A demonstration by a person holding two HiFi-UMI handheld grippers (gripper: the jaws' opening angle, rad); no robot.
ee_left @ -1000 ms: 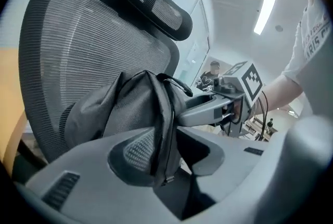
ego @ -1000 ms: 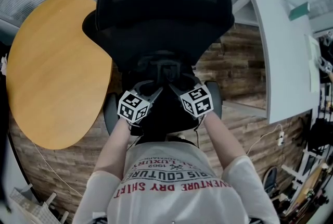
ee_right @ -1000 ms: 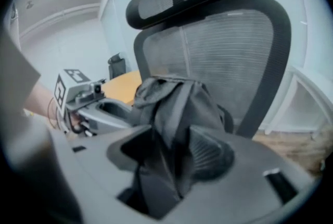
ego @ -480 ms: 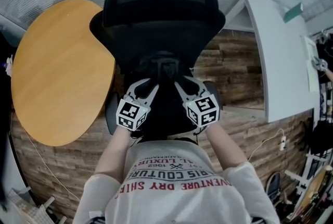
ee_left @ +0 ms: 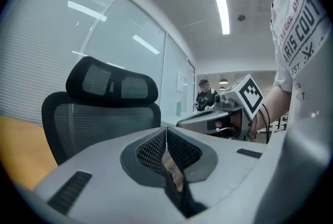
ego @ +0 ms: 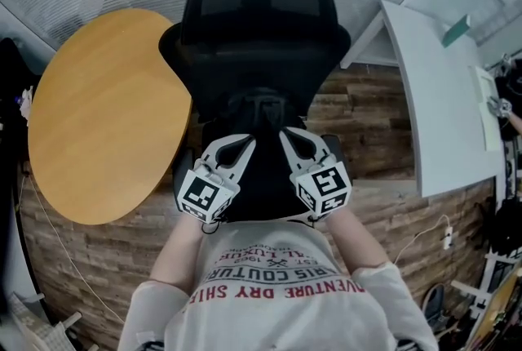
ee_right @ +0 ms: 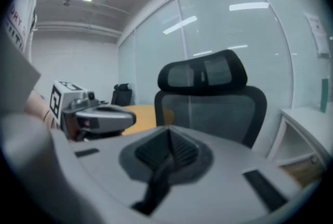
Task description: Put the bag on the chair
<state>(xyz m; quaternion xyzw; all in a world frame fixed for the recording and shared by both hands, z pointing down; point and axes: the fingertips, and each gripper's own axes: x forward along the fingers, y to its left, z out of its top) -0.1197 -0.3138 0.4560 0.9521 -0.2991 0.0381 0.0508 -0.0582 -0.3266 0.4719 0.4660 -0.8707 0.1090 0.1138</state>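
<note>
A black mesh office chair (ego: 257,23) faces me, also seen in the left gripper view (ee_left: 104,113) and the right gripper view (ee_right: 208,98). Both grippers hover side by side over its seat. My left gripper (ee_left: 166,132) is shut, and a thin black strap (ee_left: 179,197) runs down out of its pads. My right gripper (ee_right: 169,134) is shut the same way on a black strap (ee_right: 156,181). In the head view the left gripper (ego: 238,147) and right gripper (ego: 287,141) flank a black mass (ego: 261,182); bag and seat cannot be told apart there.
A round wooden table (ego: 98,113) stands left of the chair and a white desk (ego: 444,96) to its right. The chair's armrests (ego: 178,178) flank my grippers. A glass wall rises behind. A person (ee_left: 205,95) stands far off. Cables lie on the wooden floor (ego: 391,170).
Both grippers have drawn back toward the person's body and sit lower in the head view. The chair and table have shifted right and up in that view.
</note>
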